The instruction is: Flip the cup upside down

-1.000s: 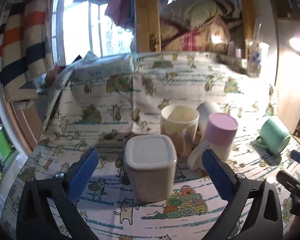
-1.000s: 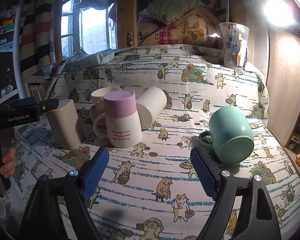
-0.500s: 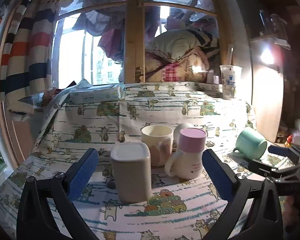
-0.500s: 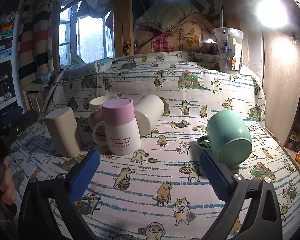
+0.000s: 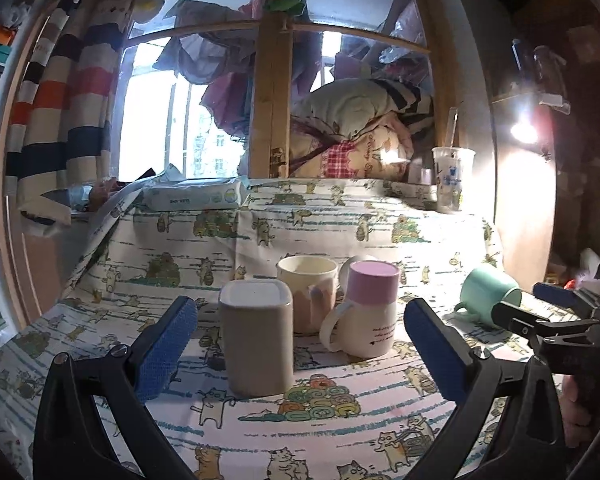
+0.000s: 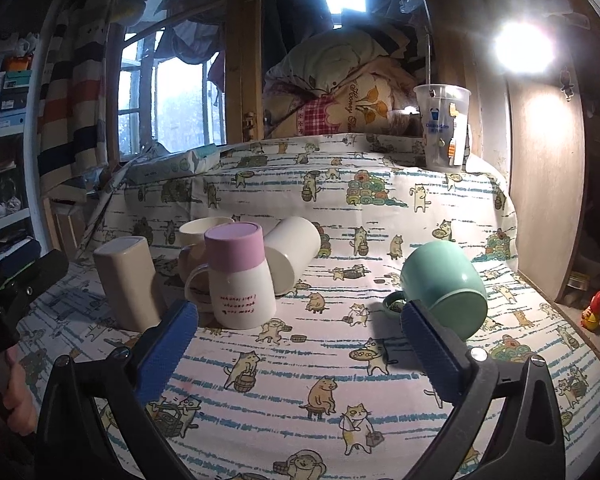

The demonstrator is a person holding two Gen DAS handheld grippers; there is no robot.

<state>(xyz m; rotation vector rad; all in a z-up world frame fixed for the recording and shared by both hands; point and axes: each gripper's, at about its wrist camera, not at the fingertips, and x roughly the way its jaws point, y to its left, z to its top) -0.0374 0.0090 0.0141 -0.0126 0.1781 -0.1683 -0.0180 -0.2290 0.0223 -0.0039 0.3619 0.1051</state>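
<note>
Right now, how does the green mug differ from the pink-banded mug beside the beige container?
The green mug lies tipped on its side, base toward the right wrist camera; the pink-banded mug stands mouth down, its print inverted. The green mug is one solid colour; the pink-banded mug is white with a pink band at its base. The green mug sits apart, while the pink-banded mug crowds other cups. Both have a handle and rest on the cat-print cloth.

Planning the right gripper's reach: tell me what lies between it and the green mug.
Nothing but bare cat-print cloth. In the right wrist view the right gripper stands open, and the green mug lies on its side just beyond the right-hand fingertip, with no other cup in the way.
</note>
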